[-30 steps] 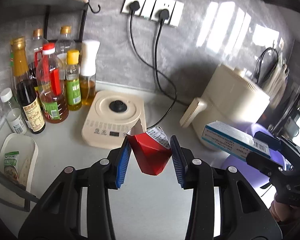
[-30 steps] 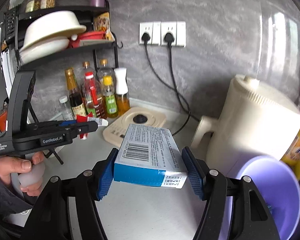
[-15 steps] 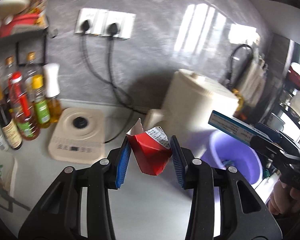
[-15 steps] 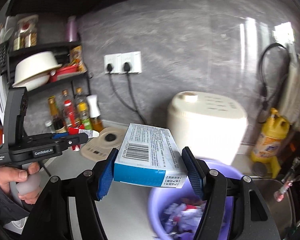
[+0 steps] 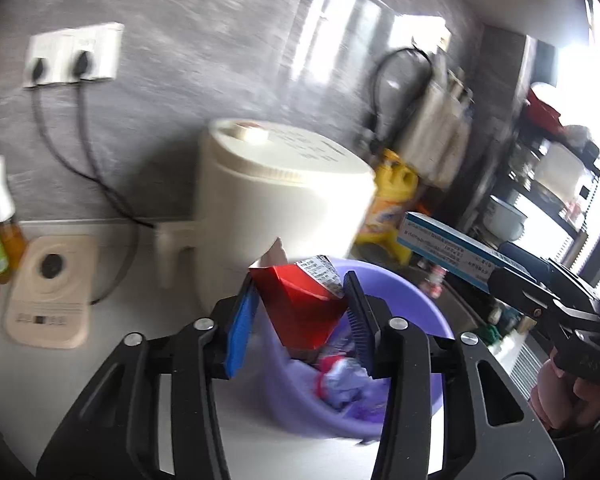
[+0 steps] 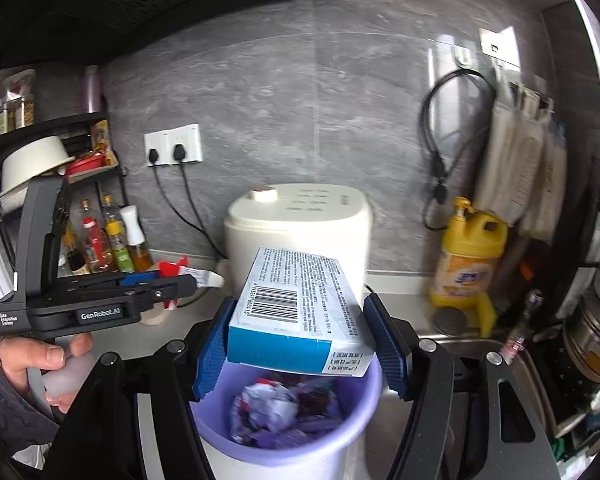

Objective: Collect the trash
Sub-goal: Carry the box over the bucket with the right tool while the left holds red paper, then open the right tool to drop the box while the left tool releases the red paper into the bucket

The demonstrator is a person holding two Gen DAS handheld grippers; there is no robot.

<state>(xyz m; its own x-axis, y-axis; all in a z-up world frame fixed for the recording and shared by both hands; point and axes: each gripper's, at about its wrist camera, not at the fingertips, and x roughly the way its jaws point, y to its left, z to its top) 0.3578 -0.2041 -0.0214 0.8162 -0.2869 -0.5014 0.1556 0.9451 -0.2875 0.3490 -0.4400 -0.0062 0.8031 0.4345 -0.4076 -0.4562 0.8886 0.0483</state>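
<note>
now both tools have swung over to the purple bin (image 6: 292,436), which was off to the side a second ago. the left tool (image 5: 298,320) is clamped on the red carton (image 5: 300,312), and the right tool (image 6: 300,340) is clamped on the blue box (image 6: 296,308), right above the bin. next they should let go. the bin sits at the bench edge by the sink (image 6: 476,348), with the white cooker (image 6: 296,232) just behind, so it is a tight spot.

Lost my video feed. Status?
Left gripper shut on red carton. Right gripper shut on blue box. Both above purple bin. Nothing blocking.
</note>
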